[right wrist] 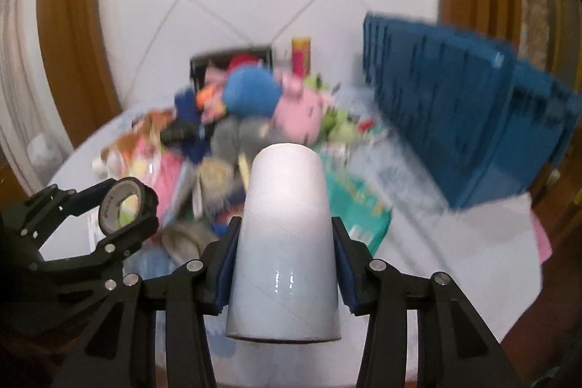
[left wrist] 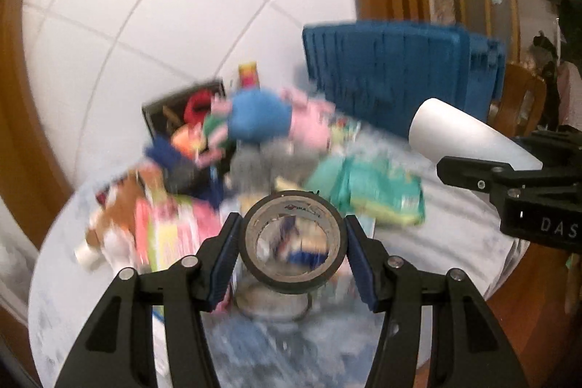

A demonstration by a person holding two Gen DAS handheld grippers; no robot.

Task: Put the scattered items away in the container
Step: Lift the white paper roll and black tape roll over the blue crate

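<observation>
Plainly, the left gripper [left wrist: 294,244] has its jaws clamped on a tape roll [left wrist: 294,242], the blue pads pressed to the roll's two sides and its open core facing the camera; the roll hangs above the near part of the tabletop [left wrist: 454,235], clear of the clutter below it; the right gripper [right wrist: 285,260] has its jaws clamped on a white cup [right wrist: 285,242], gripped low on its walls, its closed end pointing away toward the pile and its rim nearest the camera; in the left wrist view that cup [left wrist: 469,137] juts in from the right, held by the other gripper [left wrist: 509,184] above the tabletop's right side; in the right wrist view the left gripper [right wrist: 120,210] shows at lower left with the tape [right wrist: 123,206] between its fingers; beyond both lies a blurred heap of items: a blue plush [left wrist: 260,115] against a pink plush [left wrist: 313,126], a grey soft thing [left wrist: 269,162] just before them, a teal packet [left wrist: 371,195] to the right, pink packets [left wrist: 171,235] to the left, a dark box [left wrist: 174,111] and a red-and-yellow can [left wrist: 248,73] at the back; the container, a blue crate [left wrist: 396,75], stands at the far right of the tabletop, well apart from the tape and nearer the cup; a white tiled wall [left wrist: 163,6] rises behind.
</observation>
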